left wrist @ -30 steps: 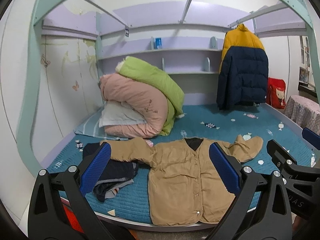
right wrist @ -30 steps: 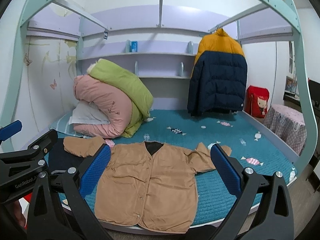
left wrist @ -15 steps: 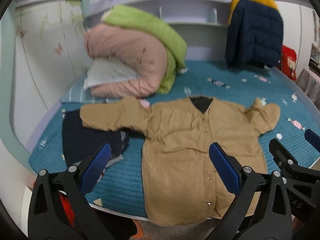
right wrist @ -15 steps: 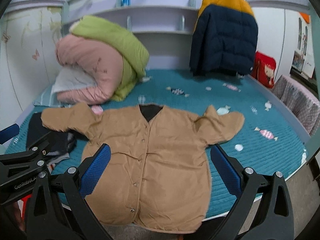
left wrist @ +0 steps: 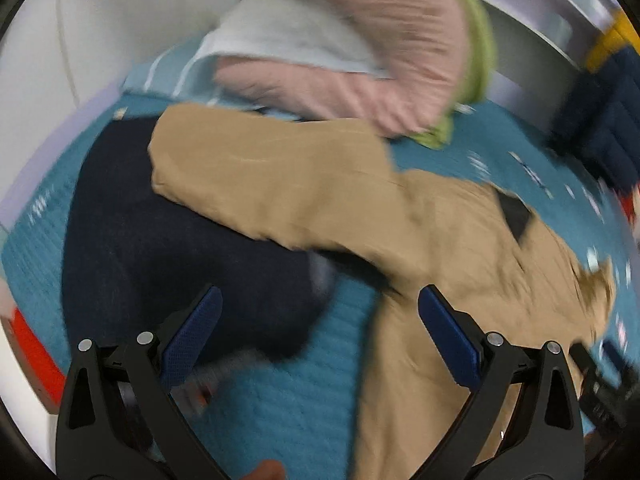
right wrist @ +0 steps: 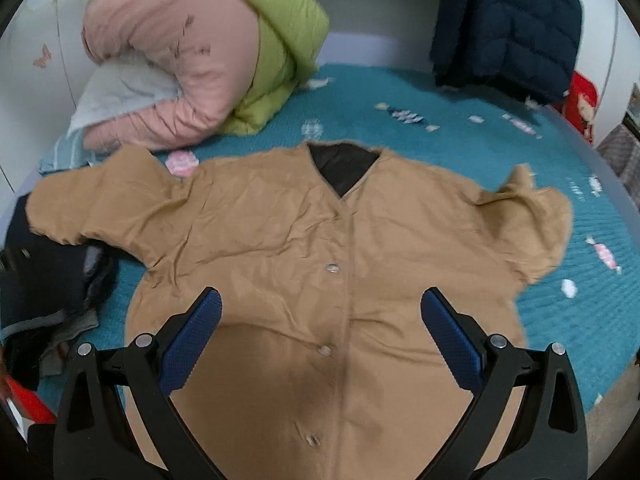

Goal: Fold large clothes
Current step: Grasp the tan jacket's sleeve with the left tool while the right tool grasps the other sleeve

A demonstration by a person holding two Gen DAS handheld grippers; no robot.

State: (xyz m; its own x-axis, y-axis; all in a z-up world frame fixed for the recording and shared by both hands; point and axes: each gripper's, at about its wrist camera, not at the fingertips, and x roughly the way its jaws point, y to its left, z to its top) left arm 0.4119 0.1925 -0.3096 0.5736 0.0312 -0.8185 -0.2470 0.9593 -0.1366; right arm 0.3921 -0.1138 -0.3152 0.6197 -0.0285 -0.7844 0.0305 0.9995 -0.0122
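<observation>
A tan jacket point(right wrist: 320, 264) is lying spread flat, front up, filling the centre of the right wrist frame on a teal bedspread point(right wrist: 460, 148). The right gripper point(right wrist: 320, 332) is hovering over its lower half, jaws spread and empty. The left gripper point(left wrist: 318, 332), likewise released, is hanging between the jacket's sleeve point(left wrist: 256, 180) and dark clothes point(left wrist: 160, 248) at frame left. Rolled pink and green quilts point(right wrist: 192, 52) are sitting upper left.

Tan jacket point(right wrist: 288, 240) (black lining at neck) lay on teal bedspread point(right wrist: 460, 148) with candy print; pink quilt point(right wrist: 184, 52), green quilt point(right wrist: 280, 40), navy-yellow puffer jacket point(right wrist: 508, 20).
</observation>
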